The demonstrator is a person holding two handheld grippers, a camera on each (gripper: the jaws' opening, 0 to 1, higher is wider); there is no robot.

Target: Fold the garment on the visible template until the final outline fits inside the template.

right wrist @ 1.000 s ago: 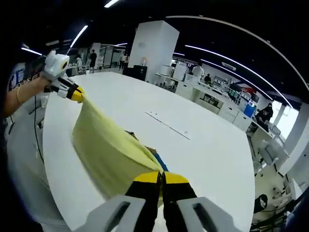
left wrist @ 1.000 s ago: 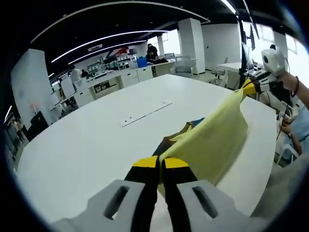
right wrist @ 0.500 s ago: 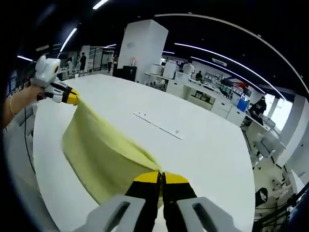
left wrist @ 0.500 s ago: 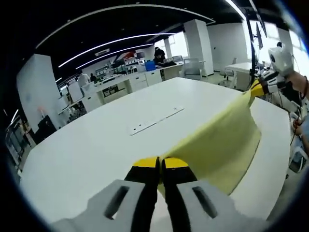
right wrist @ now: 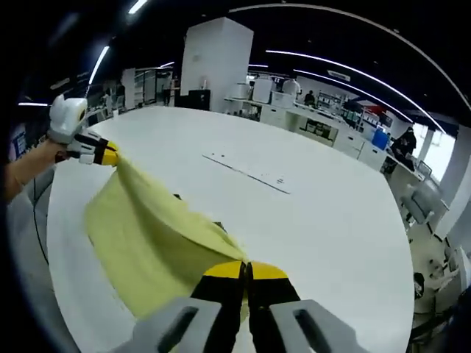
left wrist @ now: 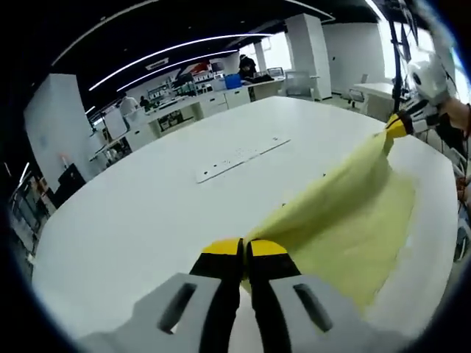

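Garment (left wrist: 346,220), pale yellow, stretched between both grippers over the white table (left wrist: 147,213), filling the lower right of the left gripper view; left gripper (left wrist: 245,254) clamped on one corner at bottom centre; right gripper (right wrist: 246,273) clamped on the other corner; flat strip (right wrist: 246,173) at centre, well apart.

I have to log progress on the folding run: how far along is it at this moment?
Early to midway. Done: each gripper has an edge of the yellow garment pinched, left gripper and right gripper. In hand: the cloth is stretched between them, its lower part draping on the white table. Left: lay it flat and finish folding; no template outline can be made out here.
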